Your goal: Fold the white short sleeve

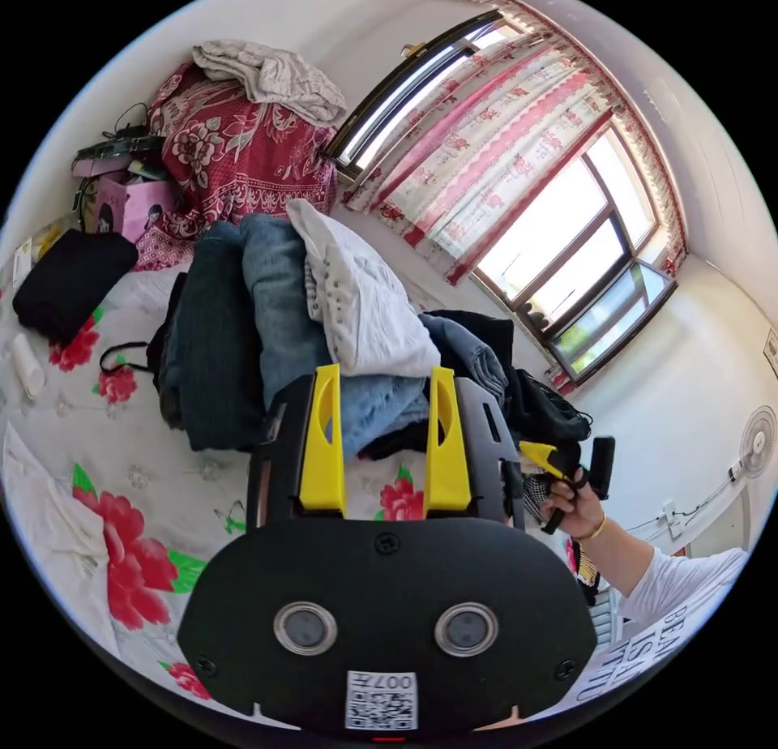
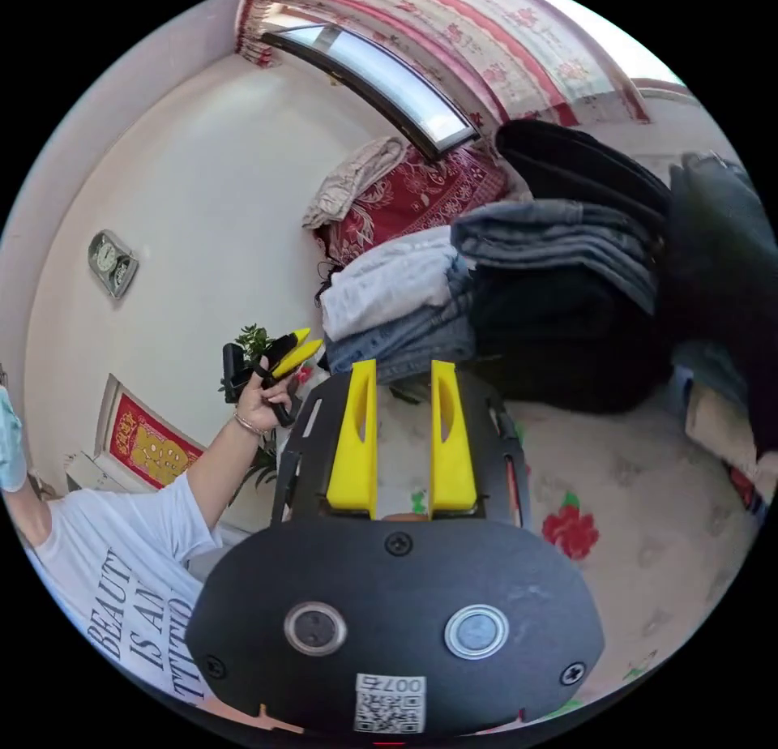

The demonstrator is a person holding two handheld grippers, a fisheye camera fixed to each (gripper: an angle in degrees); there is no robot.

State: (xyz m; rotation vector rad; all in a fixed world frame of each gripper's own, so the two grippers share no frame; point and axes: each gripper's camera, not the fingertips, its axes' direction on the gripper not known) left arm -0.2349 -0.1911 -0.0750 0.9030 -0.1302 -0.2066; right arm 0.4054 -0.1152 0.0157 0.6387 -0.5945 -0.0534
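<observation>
White short sleeve (image 1: 365, 311) tops pile — beyond left gripper (image 1: 384, 384).

The left gripper (image 1: 383, 372) hangs with its yellow jaws parted and nothing between them. The right gripper (image 2: 403, 368) is likewise gaping and empty. Each is gripped in a raised hand (image 1: 577, 502).

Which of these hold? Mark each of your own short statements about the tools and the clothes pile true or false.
1. The left tool is open with nothing between its yellow jaws. True.
2. The right tool clamps a pair of jeans. False: its jaws stand apart, empty.
3. A white garment lies atop the folded blue jeans. True.
4. The bedsheet with red flowers is plain blue. False: it is pale with red blooms.
5. A crumpled grey cloth tops the red floral bundle. True.
</observation>
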